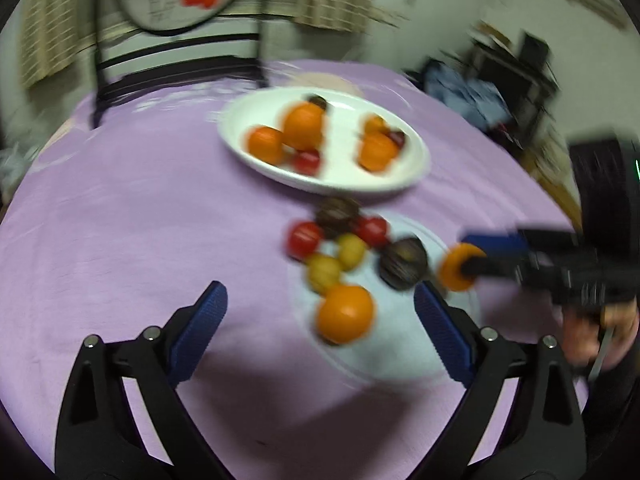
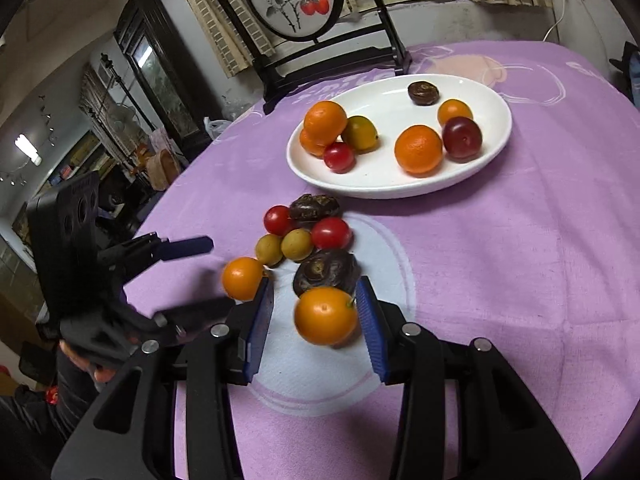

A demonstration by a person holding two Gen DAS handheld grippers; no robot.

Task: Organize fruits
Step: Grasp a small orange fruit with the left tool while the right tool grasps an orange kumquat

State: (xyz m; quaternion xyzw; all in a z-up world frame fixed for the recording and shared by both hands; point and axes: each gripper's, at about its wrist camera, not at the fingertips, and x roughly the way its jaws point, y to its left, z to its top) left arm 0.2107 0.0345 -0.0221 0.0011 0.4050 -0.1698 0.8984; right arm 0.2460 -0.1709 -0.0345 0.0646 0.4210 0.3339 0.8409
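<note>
Left gripper (image 2: 200, 272): black frame, ribbed blue pads, spread wide, nothing between them; at the left edge of the loose pile.
Loose orange (image 2: 242, 278): smooth, round, on the lilac tablecloth (image 2: 520, 260) just beside the left gripper.
Pile: two red cherry tomatoes (image 2: 331, 233), two yellow-green round fruits (image 2: 296, 244), two dark wrinkled fruits (image 2: 326, 272), clustered and touching.
Right gripper (image 2: 316, 316): pads apart, flanking a glossy orange (image 2: 326, 315); contact with the pads cannot be told.
White plate (image 2: 492, 148): oval, glazed, beyond the pile, holding oranges, plums and one dark fruit.
</note>
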